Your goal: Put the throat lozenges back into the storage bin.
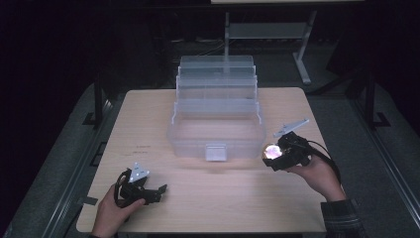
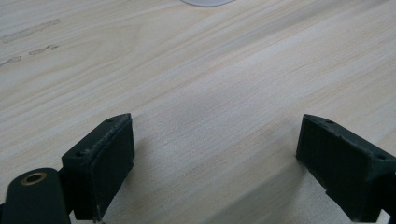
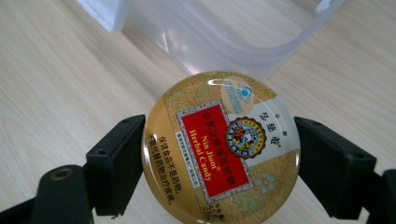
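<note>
Dark room all around, and in the middle a pale wooden surface point(image 1: 208, 198) lit from above; beyond its far edge only the grey legs of another table point(image 1: 302, 59) stand out, the rest lost in shadow. At the centre sits a clear plastic box point(image 1: 216, 134) with its tiered trays folded back and open, the walls so see-through that their edges are hard to trace. In the right gripper view, only a curved corner of that box point(image 3: 261, 44) shows, cut off at the top.

The right gripper point(image 1: 275, 151) hangs just beside the box's front right corner, jaws clamped on a round candy tin point(image 1: 271, 151). Close up, the tin point(image 3: 220, 149) sits flat-faced between the two pads, gold with a red label; its lower edge runs out of the picture and glare washes over the top print.

The left gripper point(image 1: 157, 192) is down at the near left, well apart from the box, a hand point(image 1: 111, 213) around it. Its jaws point(image 2: 215, 158) stand wide apart over bare wood, holding nothing. A sliver of something white point(image 2: 205, 2) peeks in at the top edge, too cropped to identify.
</note>
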Tool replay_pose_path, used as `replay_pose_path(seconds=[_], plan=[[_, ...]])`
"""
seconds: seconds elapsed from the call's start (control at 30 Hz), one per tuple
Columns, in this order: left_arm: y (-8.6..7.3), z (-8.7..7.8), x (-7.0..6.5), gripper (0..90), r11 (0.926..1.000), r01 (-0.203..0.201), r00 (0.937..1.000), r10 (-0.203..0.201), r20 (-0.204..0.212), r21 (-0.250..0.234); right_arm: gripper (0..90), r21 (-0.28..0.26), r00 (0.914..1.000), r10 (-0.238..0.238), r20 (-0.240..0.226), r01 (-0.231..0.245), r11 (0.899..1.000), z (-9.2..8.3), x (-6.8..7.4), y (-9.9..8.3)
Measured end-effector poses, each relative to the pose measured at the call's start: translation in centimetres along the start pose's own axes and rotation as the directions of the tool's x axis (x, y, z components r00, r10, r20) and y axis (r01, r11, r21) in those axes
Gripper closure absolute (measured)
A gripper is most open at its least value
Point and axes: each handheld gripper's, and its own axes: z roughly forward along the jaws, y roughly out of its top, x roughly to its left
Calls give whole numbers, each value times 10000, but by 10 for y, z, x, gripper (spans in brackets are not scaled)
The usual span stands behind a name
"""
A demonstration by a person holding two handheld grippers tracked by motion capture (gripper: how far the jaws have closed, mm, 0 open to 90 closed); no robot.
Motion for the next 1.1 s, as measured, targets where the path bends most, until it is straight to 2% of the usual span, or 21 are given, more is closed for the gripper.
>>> replay_pose_path(seconds=[0.77,1.1], plan=[[0,0,0,106,10000,-14,10000,14,-1,13,197,-196,9999,-150,-8,150,9997,-9,-11,37],[0,0,0,106,10000,-17,10000,17,0,16,197,-204,9997,-255,31,256,9995,-8,-15,57]])
